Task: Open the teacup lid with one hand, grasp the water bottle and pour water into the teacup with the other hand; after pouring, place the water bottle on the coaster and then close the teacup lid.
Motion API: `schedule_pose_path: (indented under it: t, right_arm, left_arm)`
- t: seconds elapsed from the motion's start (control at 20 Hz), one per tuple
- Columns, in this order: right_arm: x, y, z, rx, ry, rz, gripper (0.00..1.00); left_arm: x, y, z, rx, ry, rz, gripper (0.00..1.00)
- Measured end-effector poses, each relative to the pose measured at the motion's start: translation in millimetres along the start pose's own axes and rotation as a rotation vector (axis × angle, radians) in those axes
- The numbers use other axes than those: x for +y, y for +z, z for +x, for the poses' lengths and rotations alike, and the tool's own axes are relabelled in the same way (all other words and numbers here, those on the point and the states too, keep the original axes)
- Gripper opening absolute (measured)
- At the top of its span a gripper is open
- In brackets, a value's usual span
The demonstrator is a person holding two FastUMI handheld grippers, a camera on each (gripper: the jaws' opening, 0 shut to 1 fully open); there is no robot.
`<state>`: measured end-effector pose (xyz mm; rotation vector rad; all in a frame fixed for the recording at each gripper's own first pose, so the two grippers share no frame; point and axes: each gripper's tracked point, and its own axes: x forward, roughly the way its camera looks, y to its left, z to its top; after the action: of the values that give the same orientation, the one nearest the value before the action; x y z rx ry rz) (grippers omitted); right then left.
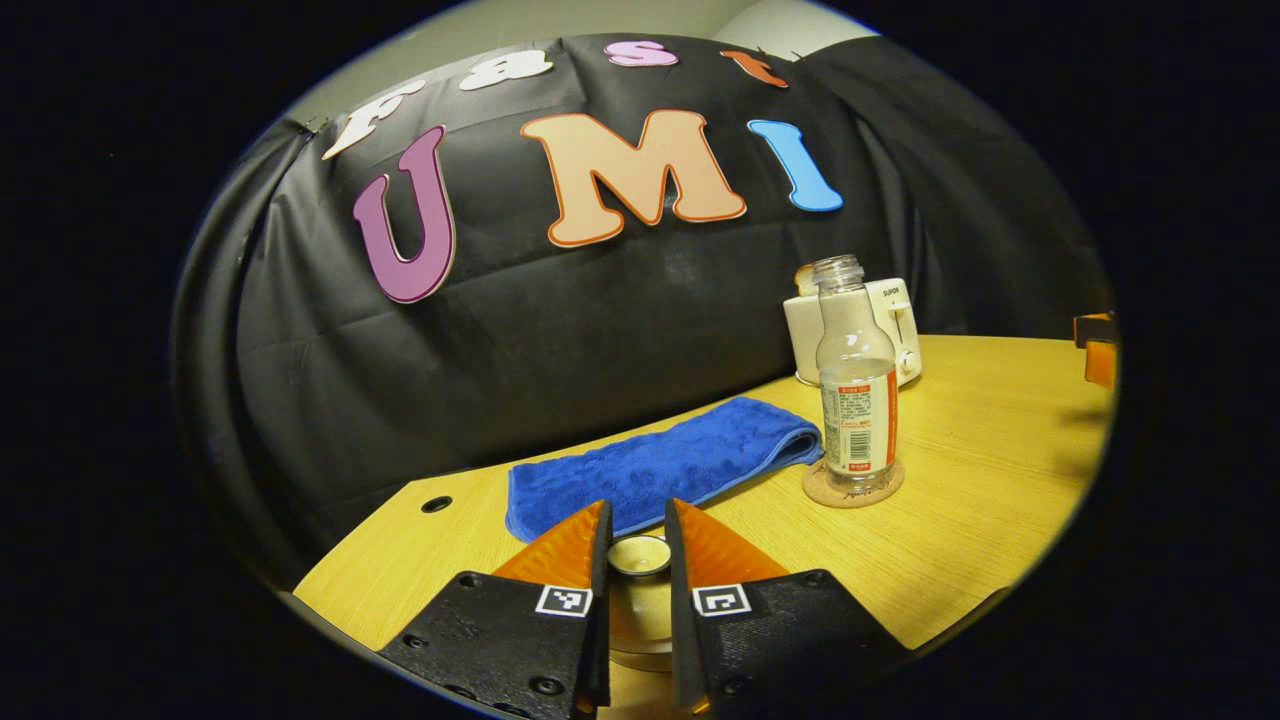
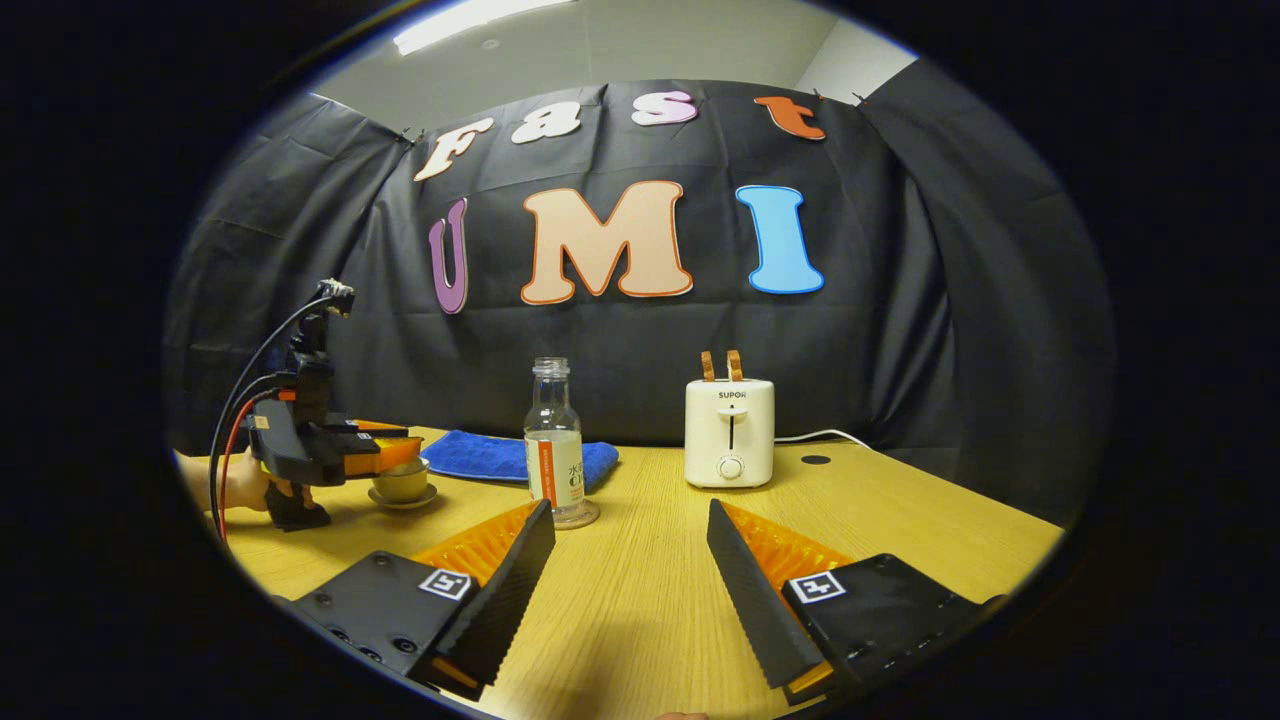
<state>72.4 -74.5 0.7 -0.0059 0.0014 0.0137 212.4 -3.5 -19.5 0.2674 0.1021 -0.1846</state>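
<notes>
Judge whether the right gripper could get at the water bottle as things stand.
Probably yes. The right gripper is open, and the water bottle stands upright on its coaster just ahead, slightly to the left, with bare table between. The toaster stands apart.

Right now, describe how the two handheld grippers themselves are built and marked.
Each gripper has two long wedge-shaped fingers on black bolted mounts, and each mount carries a small square black-and-white marker tag. The right gripper shows ribbed finger faces. The left gripper, seen from the side in the right gripper view, has a black body with black and red cables looping behind.
</notes>
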Motion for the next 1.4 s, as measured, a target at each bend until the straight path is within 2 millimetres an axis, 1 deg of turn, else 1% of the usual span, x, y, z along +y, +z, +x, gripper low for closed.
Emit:
schedule_pose_path:
  t: [0.05,0.1,0.15,0.2,0.75,0.85,0.95,1.0,1.15,1.2,1.25,1.3,1.4]
  right_arm:
    - [0,-1,0,0.000,0.000,0.000,0.98]
    - [0,0,0,0.000,-0.001,0.000,1.00]
    - [-1,-1,1,0.001,-0.003,-0.001,1.00]
    - [-1,0,1,0.003,-0.006,0.000,0.98]
    - [-3,0,1,0.003,-0.011,-0.001,0.98]
    - [-3,0,1,0.002,-0.010,-0.002,0.98]
    - [-3,0,1,0.002,-0.011,-0.002,0.98]
    - [-4,0,2,0.002,-0.013,-0.002,0.98]
    - [-4,0,1,0.002,-0.013,-0.002,0.98]
    - [-4,0,0,0.002,-0.013,-0.002,1.00]
    - [-4,0,1,0.002,-0.013,-0.002,1.00]
    - [-4,0,1,0.003,-0.013,-0.001,0.98]
    - [-4,0,1,0.003,-0.013,-0.002,0.98]
  left_arm:
    - [0,0,1,0.001,0.001,0.000,0.22]
    - [0,1,1,0.000,0.004,0.000,0.22]
    - [0,1,1,0.004,0.005,0.001,0.22]
    - [-1,0,2,0.007,0.003,0.002,0.22]
    - [-3,-3,3,0.029,-0.001,0.016,0.23]
    - [-4,-4,3,0.030,-0.009,0.014,0.26]
    - [-5,-4,3,0.028,-0.014,0.016,0.32]
    - [-6,-3,2,0.027,-0.018,0.014,0.43]
    - [-3,-1,1,0.014,-0.008,0.003,0.43]
    - [0,0,-1,0.002,0.000,-0.007,0.43]
    - [2,2,-3,-0.010,0.006,-0.018,0.46]
    - [3,3,-5,-0.020,0.006,-0.031,0.53]
    - [6,4,-11,-0.033,0.017,-0.055,0.53]
